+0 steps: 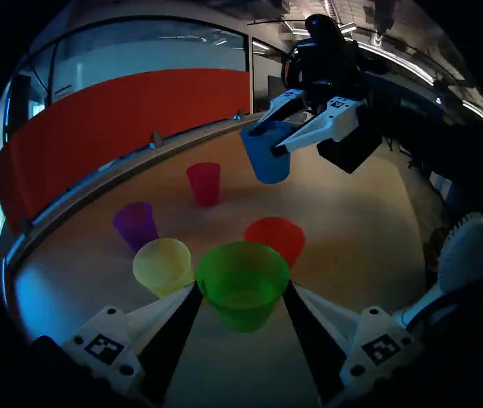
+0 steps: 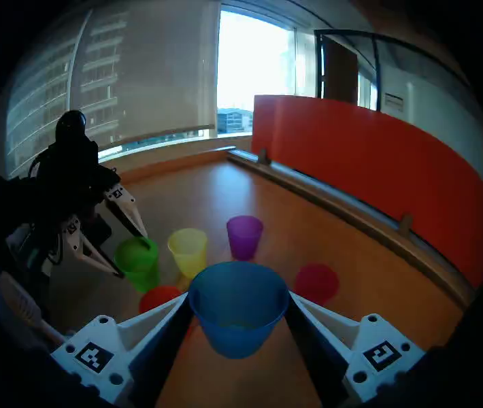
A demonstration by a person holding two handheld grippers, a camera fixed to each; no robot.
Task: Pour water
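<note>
My left tongs (image 1: pixel 241 302) grip a green cup (image 1: pixel 243 272), my right tongs (image 2: pixel 238 323) a raised blue cup (image 2: pixel 238 299); tipped while they're apart, water would likely splash the table (image 1: pixel 357 224).

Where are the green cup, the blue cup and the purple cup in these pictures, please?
green cup (image 1: pixel 243 285), left gripper view, on its inner wall.
blue cup (image 2: pixel 238 309), right gripper view, on its inner wall.
purple cup (image 2: pixel 245 243), right gripper view, on its outer side wall.
</note>
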